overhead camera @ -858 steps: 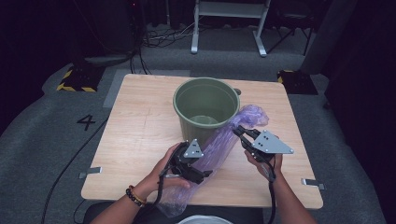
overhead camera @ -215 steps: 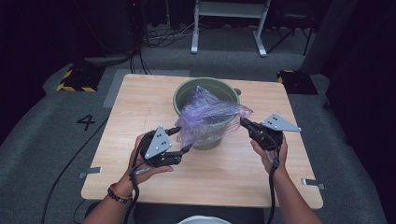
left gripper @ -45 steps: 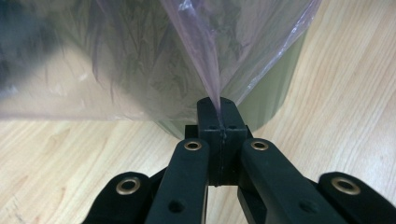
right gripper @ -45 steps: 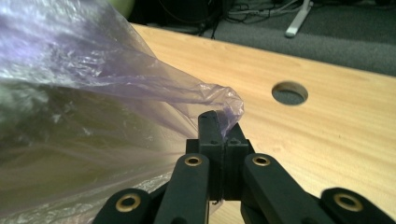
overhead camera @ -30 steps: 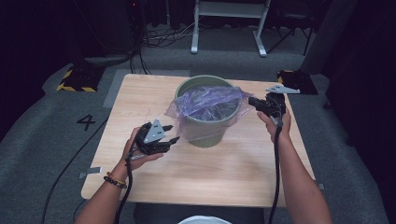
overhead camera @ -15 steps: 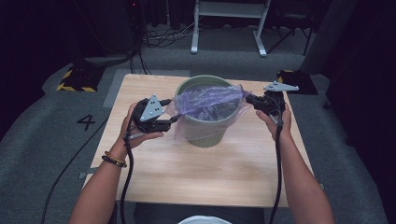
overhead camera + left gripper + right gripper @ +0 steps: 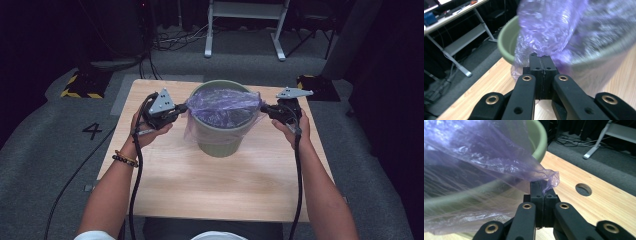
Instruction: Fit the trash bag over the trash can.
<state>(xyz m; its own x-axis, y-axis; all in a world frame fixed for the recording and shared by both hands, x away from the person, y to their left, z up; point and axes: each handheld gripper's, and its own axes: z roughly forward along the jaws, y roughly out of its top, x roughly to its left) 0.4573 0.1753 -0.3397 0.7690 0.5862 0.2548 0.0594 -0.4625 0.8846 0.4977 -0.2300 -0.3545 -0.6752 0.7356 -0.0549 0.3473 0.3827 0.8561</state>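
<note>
Two grippers pinch the purple bag [image 7: 225,102] stretched across the green bucket [image 7: 220,137] on the table [image 7: 165,175]: left gripper [image 7: 181,108], jaws just closed, clamps its left edge; right gripper [image 7: 265,108] clamps the right.

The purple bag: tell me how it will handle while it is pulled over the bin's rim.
The purple bag looks thin and floppy: it crinkles and sags between the left gripper and right gripper. It probably weighs almost nothing. Its glossy film may slip from the shut jaws, and could tear if stretched hard over the green bin.
</note>
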